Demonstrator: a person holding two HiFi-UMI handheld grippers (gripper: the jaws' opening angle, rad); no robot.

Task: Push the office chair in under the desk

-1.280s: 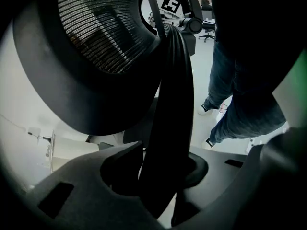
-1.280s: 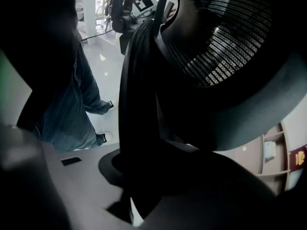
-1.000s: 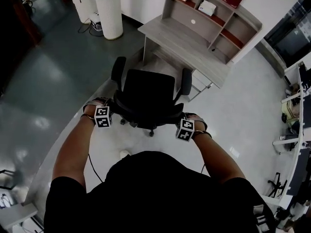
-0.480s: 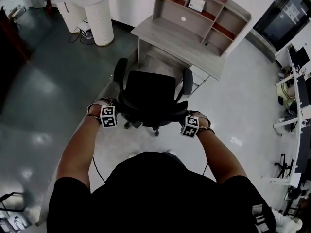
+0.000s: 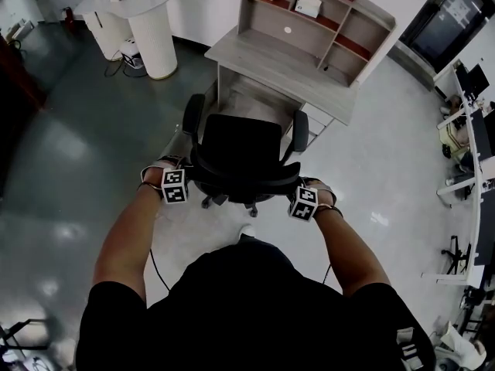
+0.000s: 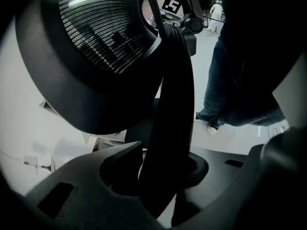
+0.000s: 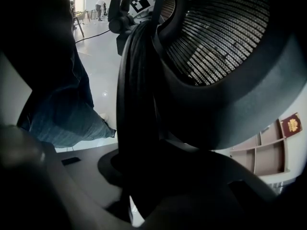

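The black office chair (image 5: 240,149) stands in front of the grey desk (image 5: 286,64), with its seat facing the desk's opening and its armrests near the desk's front edge. My left gripper (image 5: 188,176) is shut on the left edge of the backrest. In the left gripper view the dark backrest frame (image 6: 172,104) runs between the jaws of my left gripper (image 6: 163,176). My right gripper (image 5: 292,188) holds the backrest's right edge. Its jaws have just been opening a little, with the frame bar (image 7: 136,90) still pressed between them at the right gripper (image 7: 139,176).
A shelf hutch (image 5: 309,22) with a box and a red book tops the desk. A white round pedestal (image 5: 147,22) stands at the far left, with cables at its foot. More desks and chair bases (image 5: 464,207) line the right side. My shoe (image 5: 246,230) is just behind the chair's wheels.
The chair and both grippers have moved a short way toward the desk. The chair's armrests are now closer to the desk's front edge, and I have stepped forward behind it.
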